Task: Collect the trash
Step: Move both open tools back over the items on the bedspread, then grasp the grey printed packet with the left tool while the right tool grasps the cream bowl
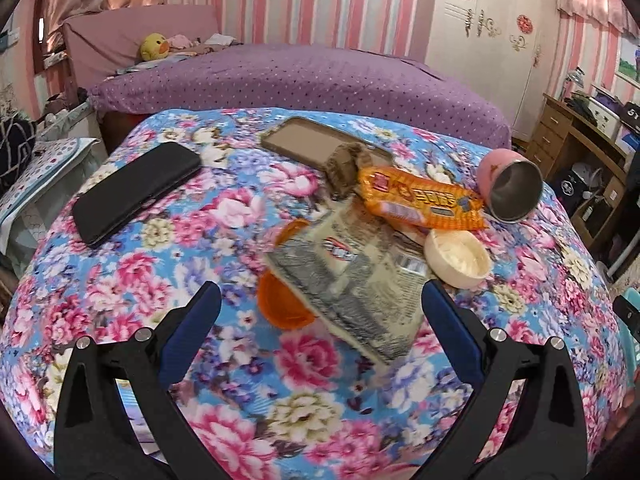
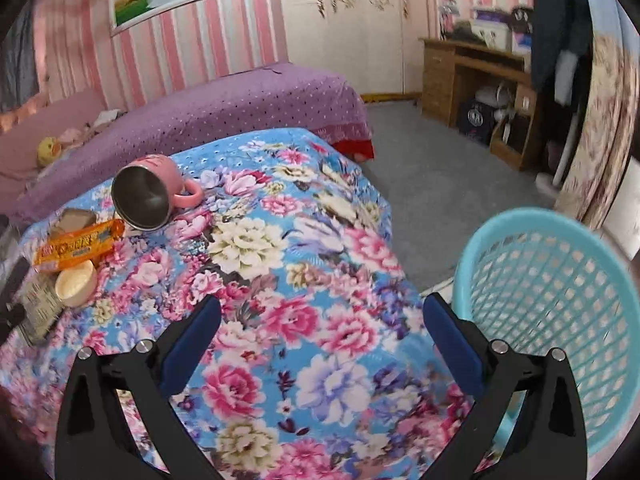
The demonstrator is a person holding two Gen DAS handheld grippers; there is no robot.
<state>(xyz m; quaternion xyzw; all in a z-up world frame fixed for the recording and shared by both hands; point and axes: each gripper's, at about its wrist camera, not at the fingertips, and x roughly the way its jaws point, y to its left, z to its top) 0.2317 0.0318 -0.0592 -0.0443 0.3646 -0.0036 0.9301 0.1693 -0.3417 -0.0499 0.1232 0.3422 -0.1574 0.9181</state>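
Grey printed wrapper (image 1: pixel 352 280) lies straight ahead of the left hand-held gripper (image 1: pixel 320 312), near its fingertips, on the floral-cloth table (image 1: pixel 240 380). Its long axis runs from upper left to lower right across that view, so it sits slantwise to the gap between the fingers. An orange lid (image 1: pixel 284 304) shows from under its near corner, a cream cap (image 1: pixel 458 258) touches its right edge, and the orange packet (image 1: pixel 420 202) overlaps its far end. The left hand-held gripper is spread wide and holds nothing; neither finger touches the wrapper. The right hand-held gripper (image 2: pixel 320 320) is equally wide and empty, pointing over bare cloth, with the pile well off to its left and the blue basket (image 2: pixel 560 280) just beside its right finger. The left is nearer the trash, so I judge the pick is its job.
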